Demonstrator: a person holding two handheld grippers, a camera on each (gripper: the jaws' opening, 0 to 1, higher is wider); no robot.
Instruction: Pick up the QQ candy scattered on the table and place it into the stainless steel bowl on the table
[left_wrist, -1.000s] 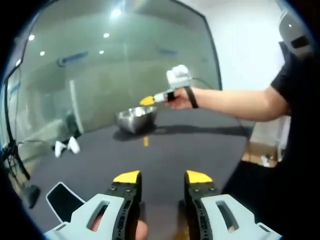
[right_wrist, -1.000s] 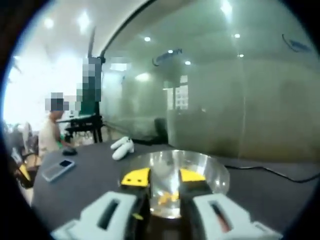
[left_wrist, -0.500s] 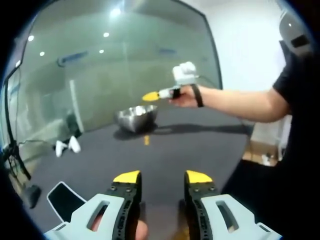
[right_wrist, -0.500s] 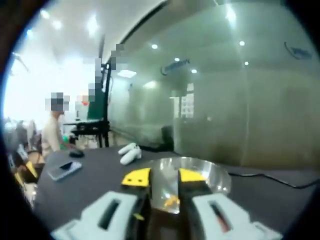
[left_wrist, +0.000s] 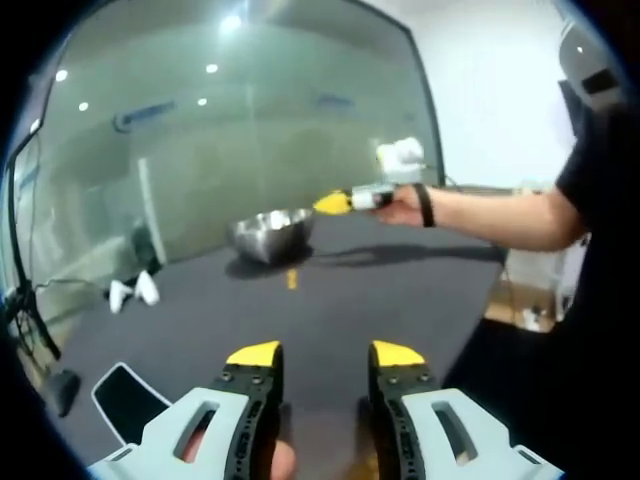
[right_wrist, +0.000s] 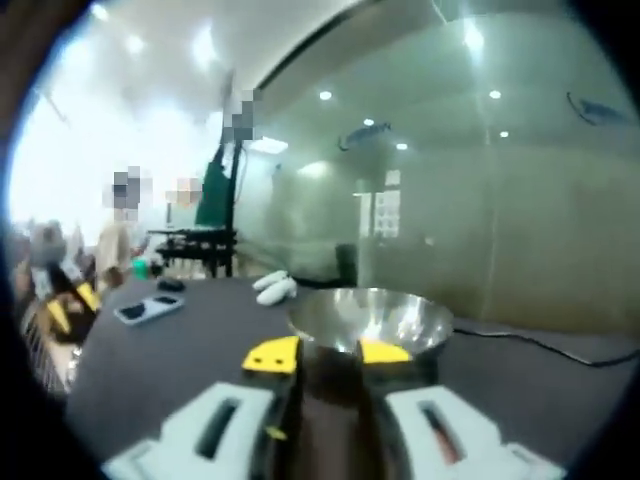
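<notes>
Left gripper view showed one yellow QQ candy (left_wrist: 292, 281) lying on the dark surface (left_wrist: 380, 300) just in front of the stainless steel bowl (left_wrist: 272, 235). That piece was left to pick up. I could not see inside the bowl from either view now, so I cannot say how many candies were in it.

The right claw (left_wrist: 334, 203) hung in the air beside the bowl, to its right and a little higher. In the right gripper view its yellow tips (right_wrist: 327, 352) stood apart with nothing between them, so it was open and empty. The left claw (left_wrist: 325, 354) was open too, held low and well apart from the bowl.

Half a second ago the right claw was over the bowl, and yellow candy showed inside. Now it had pulled back from the rim. The left claw had not moved.

A phone (right_wrist: 147, 309) and white controllers (right_wrist: 274, 288) lay farther off.
</notes>
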